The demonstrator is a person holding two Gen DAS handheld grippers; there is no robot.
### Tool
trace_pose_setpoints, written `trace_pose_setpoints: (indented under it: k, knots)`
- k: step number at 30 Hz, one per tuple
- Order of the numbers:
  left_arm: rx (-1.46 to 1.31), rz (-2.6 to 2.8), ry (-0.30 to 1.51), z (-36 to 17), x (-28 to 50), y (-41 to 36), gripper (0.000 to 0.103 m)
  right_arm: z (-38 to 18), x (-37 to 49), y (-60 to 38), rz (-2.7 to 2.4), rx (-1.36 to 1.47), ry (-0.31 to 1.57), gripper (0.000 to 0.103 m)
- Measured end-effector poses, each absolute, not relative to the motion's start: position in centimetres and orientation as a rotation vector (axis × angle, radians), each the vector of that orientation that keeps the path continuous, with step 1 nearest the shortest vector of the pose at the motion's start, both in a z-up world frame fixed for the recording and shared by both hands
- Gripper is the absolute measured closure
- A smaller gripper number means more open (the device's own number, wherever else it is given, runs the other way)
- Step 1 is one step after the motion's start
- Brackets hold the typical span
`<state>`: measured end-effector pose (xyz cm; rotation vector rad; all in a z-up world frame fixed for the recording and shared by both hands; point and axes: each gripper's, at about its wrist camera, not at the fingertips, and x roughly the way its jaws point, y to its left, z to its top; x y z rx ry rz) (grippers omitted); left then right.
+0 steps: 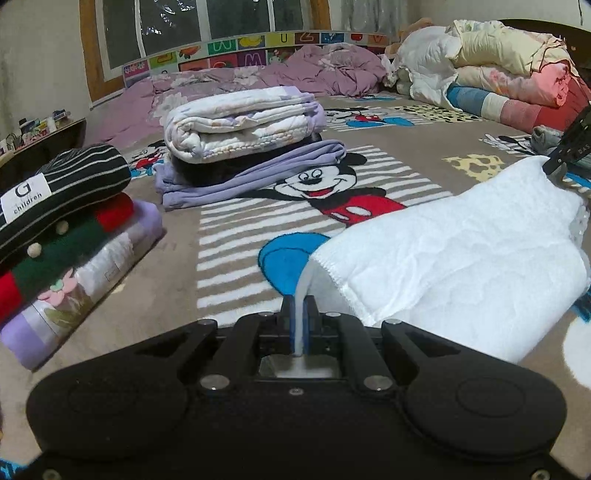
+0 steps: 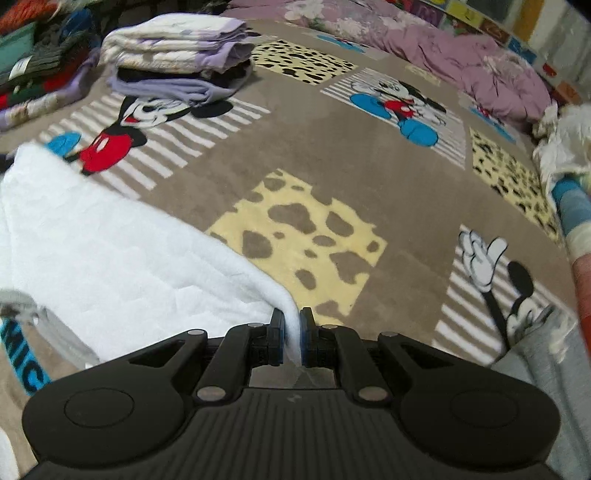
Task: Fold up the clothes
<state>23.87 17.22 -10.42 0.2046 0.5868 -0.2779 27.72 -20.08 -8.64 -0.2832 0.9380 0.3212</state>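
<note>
Left gripper pinching edge of white quilted cloth garment | right gripper clamped on opposite corner | garment slung above cartoon-print plush blanket | risk: thin pinch slipping, fold collapsing crooked

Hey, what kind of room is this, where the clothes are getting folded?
Most likely a bedroom, probably a child's. The work surface is a bed covered by a cartoon mouse blanket, with a rumpled purple quilt and rolled bedding at the far end, and an alphabet-picture headboard beneath a window.
</note>
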Motion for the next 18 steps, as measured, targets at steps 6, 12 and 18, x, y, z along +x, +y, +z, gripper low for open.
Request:
trace_pose_setpoints:
  k: [6, 12, 18]
  knots:
    - [0.208, -0.274, 0.588, -10.5, 23.9, 17.1, 0.100, -9.0, 27.2, -24.1, 0.244, 0.048, 0.901, 0.065]
    - [0.200, -0.268, 0.589, -10.4, 23.8, 17.1, 0.099, -11.4, 23.9, -28.6, 0.140, 0.383, 0.887, 0.060]
    - [0.211, -0.267, 0.589, -10.3, 23.6, 16.8, 0.100, -13.8, 21.1, -30.1, 0.120, 0.551, 0.841, 0.077]
